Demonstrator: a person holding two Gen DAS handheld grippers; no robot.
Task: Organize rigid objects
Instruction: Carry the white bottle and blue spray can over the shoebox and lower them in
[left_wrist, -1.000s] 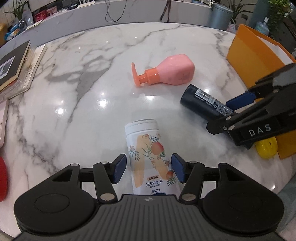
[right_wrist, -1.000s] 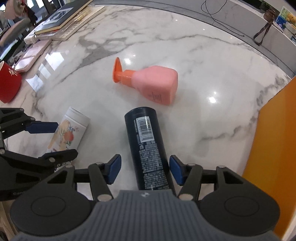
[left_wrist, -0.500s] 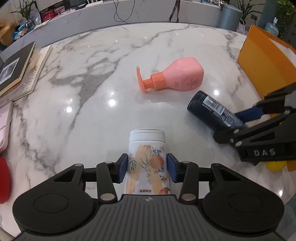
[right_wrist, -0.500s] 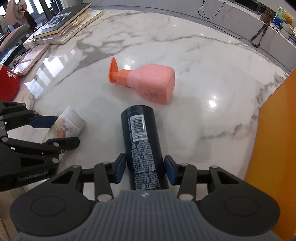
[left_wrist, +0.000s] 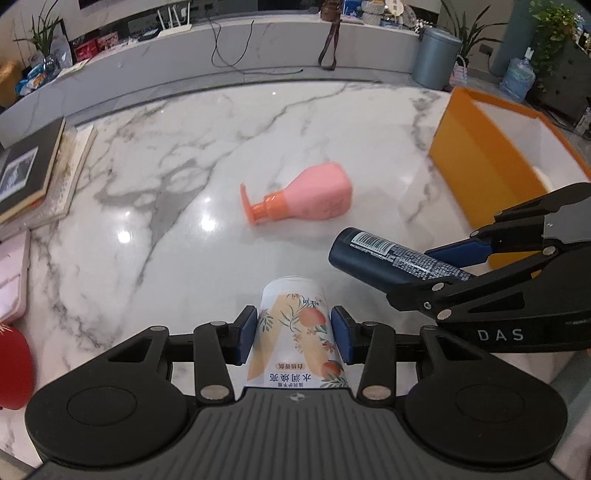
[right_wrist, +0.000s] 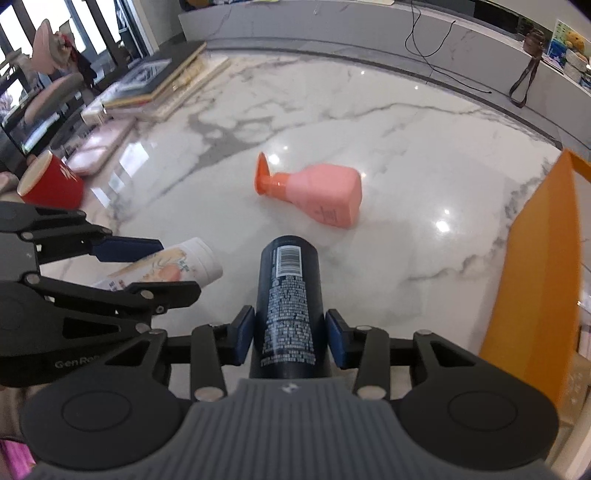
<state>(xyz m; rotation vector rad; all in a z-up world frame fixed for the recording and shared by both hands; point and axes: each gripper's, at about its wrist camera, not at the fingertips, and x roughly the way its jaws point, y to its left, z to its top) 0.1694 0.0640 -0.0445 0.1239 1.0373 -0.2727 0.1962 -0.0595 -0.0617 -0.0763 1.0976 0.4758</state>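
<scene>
Left gripper (left_wrist: 294, 334): its blue pads are pressing both sides of the white bottle (left_wrist: 299, 332), a peach-printed cylinder with its white cap pointing away from the camera. The bottle is sitting clamped between the pads, above the marble table (left_wrist: 184, 177); whether it is touching the table cannot be told.

Right gripper (right_wrist: 290, 334): its blue pads are closing on both flanks of the dark blue bottle (right_wrist: 289, 306), a cylinder with a barcode and small white print facing up. The bottle is pointing forward along the fingers, its far end aiming toward the pink pump bottle (right_wrist: 317, 194).

Landmark, pink pump bottle: lying on its side mid-table, orange pump head pointing toward the books, slightly blurred in both views.

Relative to the pink pump bottle:
- White bottle: lying nearer the left camera, well apart from it, in the left gripper.
- Dark blue bottle: lying nearer the cameras and toward the box side, apart from it, in the right gripper.
- Orange box (left_wrist: 491, 162): standing well apart beyond its base end, at the table edge, open at the top with a white inside.
- Stack of books (left_wrist: 33, 173): lying well apart on the pump-head side, near the table edge.
- Red cup (right_wrist: 51, 184): sitting well apart on the pump-head side, nearer than the books.
- Pink flat case (right_wrist: 99, 147): lying between the red cup and the books.
</scene>
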